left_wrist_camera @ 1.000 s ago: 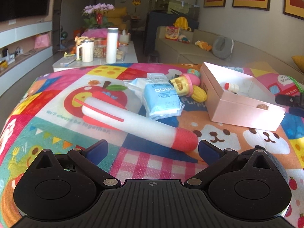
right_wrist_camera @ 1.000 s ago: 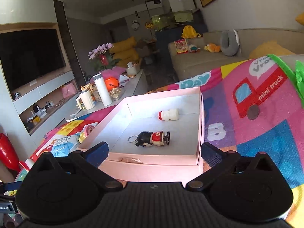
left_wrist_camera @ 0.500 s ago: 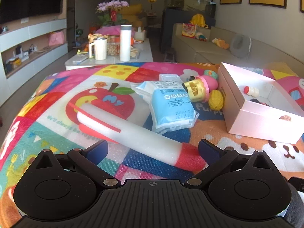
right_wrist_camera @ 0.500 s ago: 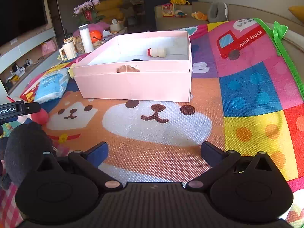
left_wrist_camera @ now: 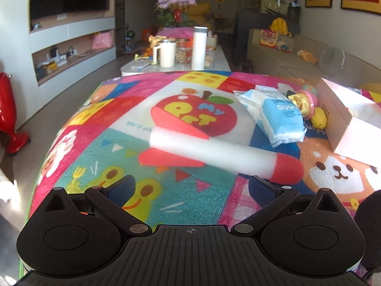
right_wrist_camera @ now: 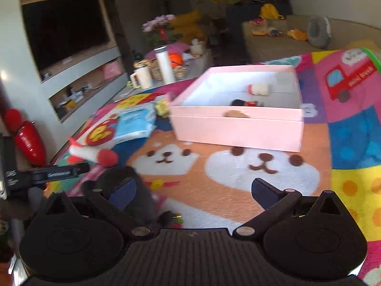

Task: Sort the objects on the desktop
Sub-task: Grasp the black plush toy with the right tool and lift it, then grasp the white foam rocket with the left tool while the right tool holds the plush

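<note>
Tongs spread on both sides: left tongs point(left_wrist_camera: 191, 187) near the foam rocket point(left_wrist_camera: 221, 153), right tongs point(right_wrist_camera: 191, 190) facing the pink box point(right_wrist_camera: 238, 128).

wipes pack point(left_wrist_camera: 278, 116) between foam rocket point(left_wrist_camera: 221, 153) and box point(left_wrist_camera: 343, 128)

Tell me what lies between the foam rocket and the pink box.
The blue tissue pack lies between foam rocket and pink box, with mat beside it; left wrist view.

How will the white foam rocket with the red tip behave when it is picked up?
The foam rocket looks porous, so probably very light and squashy between the jaws. Its long round body may roll if pushed, though the flat red fins should limit that.
</note>
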Motion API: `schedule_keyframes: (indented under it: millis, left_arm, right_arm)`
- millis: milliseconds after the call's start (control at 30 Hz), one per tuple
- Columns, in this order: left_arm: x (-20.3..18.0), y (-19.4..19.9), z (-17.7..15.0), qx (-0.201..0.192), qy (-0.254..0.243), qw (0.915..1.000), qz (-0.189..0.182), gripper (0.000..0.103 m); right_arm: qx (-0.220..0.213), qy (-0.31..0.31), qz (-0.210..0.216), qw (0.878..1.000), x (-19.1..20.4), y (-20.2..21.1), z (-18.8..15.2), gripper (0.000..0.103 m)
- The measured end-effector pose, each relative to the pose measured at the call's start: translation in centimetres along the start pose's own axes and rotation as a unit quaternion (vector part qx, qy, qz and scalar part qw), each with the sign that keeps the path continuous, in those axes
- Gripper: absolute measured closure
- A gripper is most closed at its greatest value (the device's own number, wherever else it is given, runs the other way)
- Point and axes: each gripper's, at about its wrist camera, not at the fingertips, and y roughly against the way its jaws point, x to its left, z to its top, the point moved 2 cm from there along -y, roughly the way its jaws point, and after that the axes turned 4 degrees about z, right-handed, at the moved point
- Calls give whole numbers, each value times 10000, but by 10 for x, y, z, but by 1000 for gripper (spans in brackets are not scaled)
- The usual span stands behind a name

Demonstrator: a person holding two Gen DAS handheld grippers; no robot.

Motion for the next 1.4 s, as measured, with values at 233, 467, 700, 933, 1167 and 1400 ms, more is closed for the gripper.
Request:
schedule_keyframes:
  millis: [233,467,700,933,1167,1400]
  left_arm:
    - [0,0,1,215,367,9981,-454,0]
    - [-31,-8,14,147,129,9990,-390,0]
    - [-57,-19,30,-31,-118,9999,-45,0]
    - [-65,-16,32,-87,-405,9991,119,0]
    - [-45,-1,24,128,207,9982,-540,0]
    - [-49,-27,35,310,437,9982,-283,0]
  right_arm:
    - [102,479,602,9970,47,-26,-9,6]
    - [-200,1122,508,9922,51,7,-9,56]
    - [-207,1032,352,9938,38,18,-13,19]
    - [72,1335,434,9901,63,-21,-24,19]
    - [-359,1288,-406,9902,33,-3,-11,37]
    - [-565,773,-1631,9820,-35,20,-14,36]
